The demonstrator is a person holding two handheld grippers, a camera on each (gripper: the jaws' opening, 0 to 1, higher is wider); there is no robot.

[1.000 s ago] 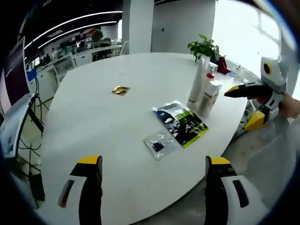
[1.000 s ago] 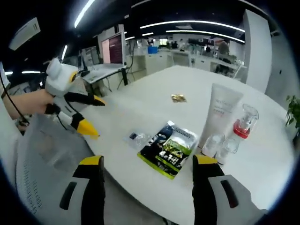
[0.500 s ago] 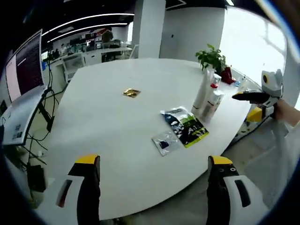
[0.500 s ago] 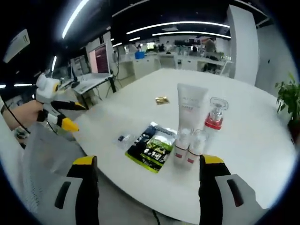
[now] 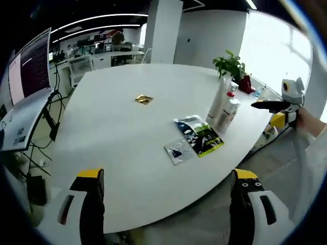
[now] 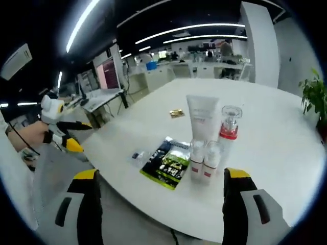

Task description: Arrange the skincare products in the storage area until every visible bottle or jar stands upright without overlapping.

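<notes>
Four skincare items stand upright in a tight cluster near the counter (image 6: 286, 153) edge: one tall white tube (image 6: 203, 119) with pale print, standing on its cap; one clear bottle with red liquid (image 6: 228, 130) and a clear round cap, just beside the tube; and two small white bottles (image 6: 203, 158) with reddish labels and clear caps, side by side, touching or nearly so, in front of the other two as the right gripper view sees them. In the left gripper view the same cluster (image 5: 223, 105) sits toward the far right of the white oval counter (image 5: 112, 132), near its rim; the small bottles are hard to separate there. Flat on the counter beside the cluster lies one dark-and-green printed sachet pack (image 6: 168, 162), and next to it one small clear plastic packet (image 6: 137, 155) with a dark item inside. One small gold foil wrapper (image 5: 143, 99) lies well apart, toward the counter's middle. One potted green plant (image 5: 229, 64) sits at the far edge behind the cluster. Left tongs (image 5: 168, 178) are released, jaws wide apart, holding nothing, off the counter's near edge; they also appear at the left of the right gripper view (image 6: 76, 135), held in a hand (image 6: 25, 137). Right tongs (image 6: 159, 176) are released too, jaws spread, empty, short of the cluster.
</notes>
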